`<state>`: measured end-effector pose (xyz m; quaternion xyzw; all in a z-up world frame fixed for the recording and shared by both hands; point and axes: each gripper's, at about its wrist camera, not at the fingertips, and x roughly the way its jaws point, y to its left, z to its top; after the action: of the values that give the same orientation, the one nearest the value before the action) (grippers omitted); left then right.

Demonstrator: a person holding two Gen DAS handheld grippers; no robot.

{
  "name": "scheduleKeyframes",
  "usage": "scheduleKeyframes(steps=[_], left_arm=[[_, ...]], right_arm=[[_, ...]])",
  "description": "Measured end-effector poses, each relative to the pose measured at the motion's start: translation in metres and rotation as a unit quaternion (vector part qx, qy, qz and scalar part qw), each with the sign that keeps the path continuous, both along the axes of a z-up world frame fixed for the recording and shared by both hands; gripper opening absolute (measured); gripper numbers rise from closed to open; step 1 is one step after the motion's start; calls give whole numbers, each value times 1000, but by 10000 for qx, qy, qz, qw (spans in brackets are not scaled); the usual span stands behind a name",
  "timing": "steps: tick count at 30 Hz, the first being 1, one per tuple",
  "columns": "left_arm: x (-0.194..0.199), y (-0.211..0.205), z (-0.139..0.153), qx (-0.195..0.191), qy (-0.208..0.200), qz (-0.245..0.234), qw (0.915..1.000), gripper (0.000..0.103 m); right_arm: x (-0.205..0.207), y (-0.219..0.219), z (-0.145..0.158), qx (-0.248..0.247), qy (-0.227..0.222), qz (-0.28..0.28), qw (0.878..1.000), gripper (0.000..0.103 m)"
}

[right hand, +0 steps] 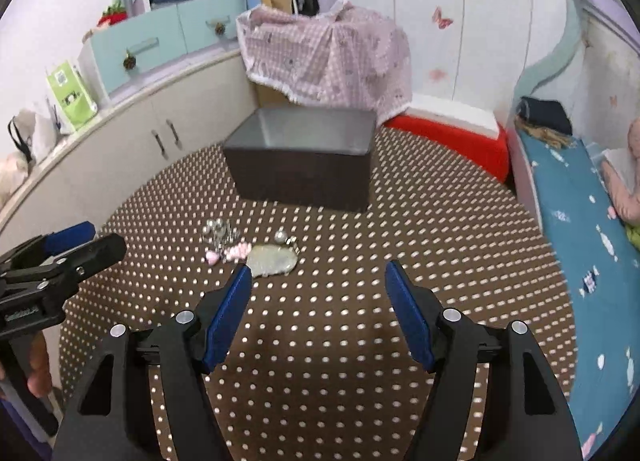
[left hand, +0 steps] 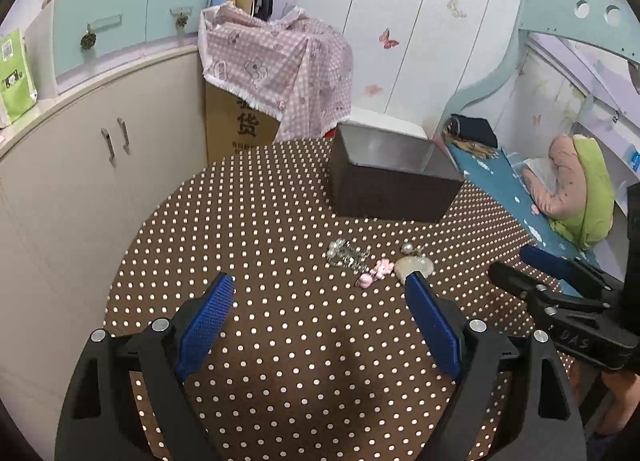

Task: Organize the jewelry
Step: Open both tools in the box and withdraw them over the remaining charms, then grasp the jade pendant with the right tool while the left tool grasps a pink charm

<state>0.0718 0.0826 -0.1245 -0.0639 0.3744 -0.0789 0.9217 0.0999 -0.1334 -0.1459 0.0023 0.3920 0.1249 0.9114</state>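
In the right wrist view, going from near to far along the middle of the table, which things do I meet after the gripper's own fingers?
Polka-dot tablecloth → pale oval piece → pearl earring → dark open box → pink checked cloth draped over something behind the table.

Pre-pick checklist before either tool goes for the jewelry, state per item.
1. Left tool empty: ok, jaws wide, nothing between them.
2. Right tool empty: ok, jaws apart, nothing between them.
3. Jewelry reachable: ok, pearl cluster, pink pieces and pale brooch lie on the dotted tablecloth just ahead of both tools.
4. Pieces separated: not ok, they lie bunched and look to be touching; whether tangled, cannot tell.
5. Dark box ready: ok, open top, behind the jewelry; whether anything is inside, cannot tell.
6. Tools clear of each other: ok, side by side, apart.
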Motion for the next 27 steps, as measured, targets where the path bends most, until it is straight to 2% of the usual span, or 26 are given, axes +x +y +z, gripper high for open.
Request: scheduleKeyframes(steps=[9, 17, 18, 20, 27], left_arm=[[10, 13, -19, 60, 222, 139, 9996, 85], [17, 22, -24, 72, 293, 192, 9994, 85], [18, 22, -25, 46, 306, 174, 9994, 85], [19, 21, -26, 27, 318, 158, 9994, 85], [24, 1, -33, 0, 452, -135, 9989, 85]], right_arm=[[33, 38, -44, -55, 549, 197, 9983, 69], [52, 61, -52, -338, 512, 279, 9977, 69], [52, 60, -51, -359, 501, 274, 9977, 58], [52, 58, -50, -430, 441, 313, 9976, 43], [41, 31, -46, -260, 436, 260, 9984, 43]])
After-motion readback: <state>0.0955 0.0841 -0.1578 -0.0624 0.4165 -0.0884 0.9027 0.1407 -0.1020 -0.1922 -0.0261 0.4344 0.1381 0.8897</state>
